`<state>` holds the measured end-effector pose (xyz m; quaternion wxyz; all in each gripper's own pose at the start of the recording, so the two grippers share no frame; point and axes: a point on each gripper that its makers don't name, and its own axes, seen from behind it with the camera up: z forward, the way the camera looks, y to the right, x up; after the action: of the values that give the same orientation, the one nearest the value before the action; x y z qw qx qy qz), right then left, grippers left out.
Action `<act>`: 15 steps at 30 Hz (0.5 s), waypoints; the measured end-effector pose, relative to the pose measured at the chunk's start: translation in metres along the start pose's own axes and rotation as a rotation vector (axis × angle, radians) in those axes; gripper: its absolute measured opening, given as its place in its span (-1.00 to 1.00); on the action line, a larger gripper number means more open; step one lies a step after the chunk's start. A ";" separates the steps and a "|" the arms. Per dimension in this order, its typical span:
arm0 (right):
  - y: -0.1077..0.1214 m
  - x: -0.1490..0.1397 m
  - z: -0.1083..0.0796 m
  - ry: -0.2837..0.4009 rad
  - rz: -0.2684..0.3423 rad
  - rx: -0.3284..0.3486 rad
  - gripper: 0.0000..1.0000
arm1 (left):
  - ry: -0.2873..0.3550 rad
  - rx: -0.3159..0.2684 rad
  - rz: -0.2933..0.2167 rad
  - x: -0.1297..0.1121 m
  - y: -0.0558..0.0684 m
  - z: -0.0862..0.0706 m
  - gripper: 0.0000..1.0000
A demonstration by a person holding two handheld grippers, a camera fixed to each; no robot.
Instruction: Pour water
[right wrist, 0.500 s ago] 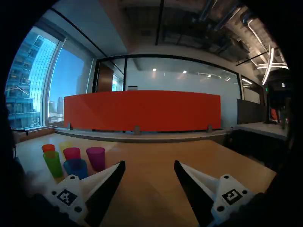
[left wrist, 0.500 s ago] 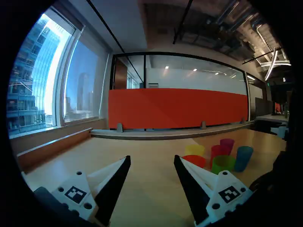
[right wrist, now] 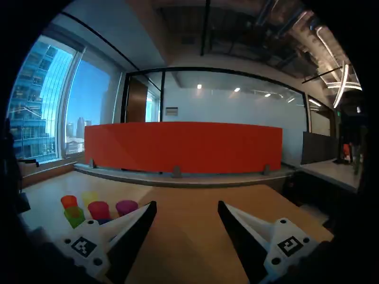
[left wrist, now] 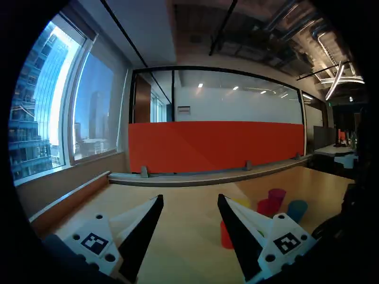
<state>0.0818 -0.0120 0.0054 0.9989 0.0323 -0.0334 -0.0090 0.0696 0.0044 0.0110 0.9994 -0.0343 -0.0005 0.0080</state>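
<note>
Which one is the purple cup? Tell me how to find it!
On the wooden table before the long orange divider sits a bunch of colourful cups. The purple cup is the rightmost in the right gripper view, beside the pink cup.

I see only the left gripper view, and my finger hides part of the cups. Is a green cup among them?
Observer: Yes. In the right gripper view a green cup stands upright, just nearer the camera than the orange cup.
Operator: And the other hand, does it hold anything?
Observer: No. The right hand-held gripper is open, with nothing between its fingers.
Operator: Where are the cups from it?
Observer: To the left of its left finger; the purple cup is nearest to that finger.
</note>
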 end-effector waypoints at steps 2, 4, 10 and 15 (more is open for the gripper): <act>-0.002 0.011 0.000 -0.002 0.002 0.008 1.00 | 0.001 -0.016 -0.003 0.012 0.002 0.002 0.69; -0.003 0.023 0.001 -0.006 0.001 0.015 1.00 | 0.001 -0.030 -0.005 0.023 0.002 0.004 0.69; -0.008 0.060 0.004 0.000 -0.020 0.035 1.00 | -0.002 -0.060 -0.016 0.055 -0.001 0.009 0.68; -0.012 0.088 0.006 0.009 -0.027 0.050 1.00 | -0.010 -0.090 -0.019 0.078 -0.003 0.013 0.68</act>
<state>0.1694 -0.0261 0.0167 0.9977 0.0578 -0.0288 -0.0214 0.1478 0.0039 0.0245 0.9969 -0.0790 -0.0062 -0.0013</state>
